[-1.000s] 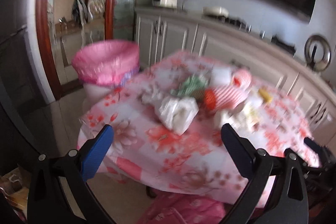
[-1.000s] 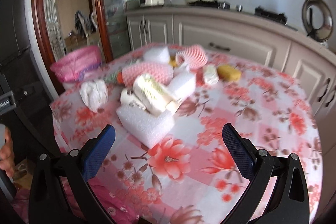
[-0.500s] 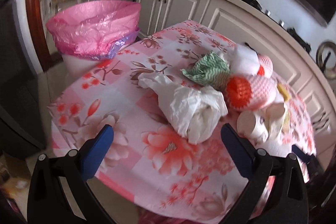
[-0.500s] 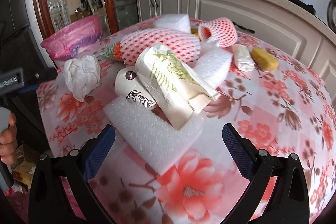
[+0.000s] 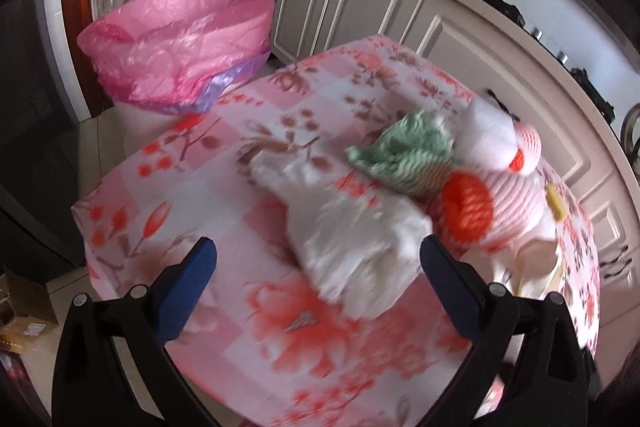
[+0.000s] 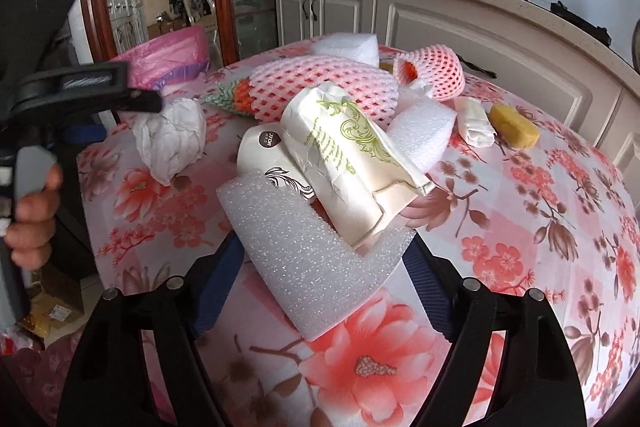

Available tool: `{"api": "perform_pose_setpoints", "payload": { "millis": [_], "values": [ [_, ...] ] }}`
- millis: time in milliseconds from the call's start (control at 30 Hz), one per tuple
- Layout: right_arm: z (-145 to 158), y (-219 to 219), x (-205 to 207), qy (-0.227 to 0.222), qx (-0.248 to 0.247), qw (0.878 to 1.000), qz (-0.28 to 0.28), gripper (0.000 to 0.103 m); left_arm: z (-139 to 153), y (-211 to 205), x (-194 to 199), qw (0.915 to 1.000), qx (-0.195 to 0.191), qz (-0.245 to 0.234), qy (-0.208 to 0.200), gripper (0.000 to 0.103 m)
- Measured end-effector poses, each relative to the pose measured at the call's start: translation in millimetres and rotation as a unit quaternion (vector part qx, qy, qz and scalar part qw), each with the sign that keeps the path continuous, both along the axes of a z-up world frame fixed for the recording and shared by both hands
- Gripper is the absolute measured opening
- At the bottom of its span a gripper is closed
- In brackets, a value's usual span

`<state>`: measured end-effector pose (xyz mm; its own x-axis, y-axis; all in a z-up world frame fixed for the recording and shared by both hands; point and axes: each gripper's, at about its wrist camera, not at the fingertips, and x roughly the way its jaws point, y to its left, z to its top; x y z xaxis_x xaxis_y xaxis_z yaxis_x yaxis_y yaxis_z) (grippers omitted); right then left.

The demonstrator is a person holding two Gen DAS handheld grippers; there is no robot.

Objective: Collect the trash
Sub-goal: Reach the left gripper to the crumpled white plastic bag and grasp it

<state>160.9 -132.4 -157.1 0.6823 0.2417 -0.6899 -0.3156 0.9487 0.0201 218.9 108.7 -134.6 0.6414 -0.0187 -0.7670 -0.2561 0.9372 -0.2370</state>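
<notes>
Trash is piled on a table (image 5: 180, 155) with a pink flowered cloth. My left gripper (image 5: 318, 247) stands open, and a crumpled white wad (image 5: 352, 239) lies between its blue fingertips, close to the right one. My right gripper (image 6: 324, 249) is closing around an L-shaped white foam piece (image 6: 316, 259) that lies between its fingers; the foam shows no squeeze. A paper cup (image 6: 264, 155) and a green-printed paper bag (image 6: 348, 155) rest on the foam's far end. Behind them lies a pink foam net (image 6: 320, 79).
A bin with a pink liner (image 5: 176, 39) stands off the table's far left corner. A green striped wrapper (image 5: 404, 155), another pink net (image 6: 436, 71), a yellow sponge (image 6: 514, 127) and more foam lie around. Cabinets (image 6: 460, 27) run behind. A hand (image 6: 32, 219) holds the left gripper.
Both grippers have come forward and down toward the pile. The right jaws have narrowed around the foam piece. The white wad now sits between the left fingers.
</notes>
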Motion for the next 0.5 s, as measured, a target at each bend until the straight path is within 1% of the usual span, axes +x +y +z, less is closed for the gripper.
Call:
{"api": "perform_pose_setpoints", "payload": {
  "millis": [100,167,233,300,333,367,500],
  "values": [
    [3,-6,-4,-0.002,0.008,1.0,-0.005,0.077,0,-9,11,0.9999,0.008,0.01,0.002,0.097],
    [7,-10,-8,-0.005,0.015,1.0,-0.01,0.077,-2,-16,20,0.9995,0.025,0.019,0.001,0.093],
    [9,-14,-10,-0.008,0.019,1.0,-0.012,0.077,-6,-24,27,0.999,0.042,0.012,0.012,0.082],
    [12,-16,-13,-0.012,0.023,1.0,-0.014,0.077,-10,-28,30,0.9987,0.046,0.003,0.02,0.076],
    [13,-18,-14,-0.015,0.025,0.999,-0.015,0.077,-13,-32,28,0.9986,0.048,-0.003,0.02,0.07],
    [14,-18,-17,-0.016,0.026,0.999,-0.016,0.077,-14,-33,26,0.9987,0.047,-0.011,0.017,0.065],
    [17,-21,-22,-0.023,0.031,0.999,-0.02,0.076,-13,-42,14,0.9967,0.067,-0.045,-0.006,0.056]
  ]
}}
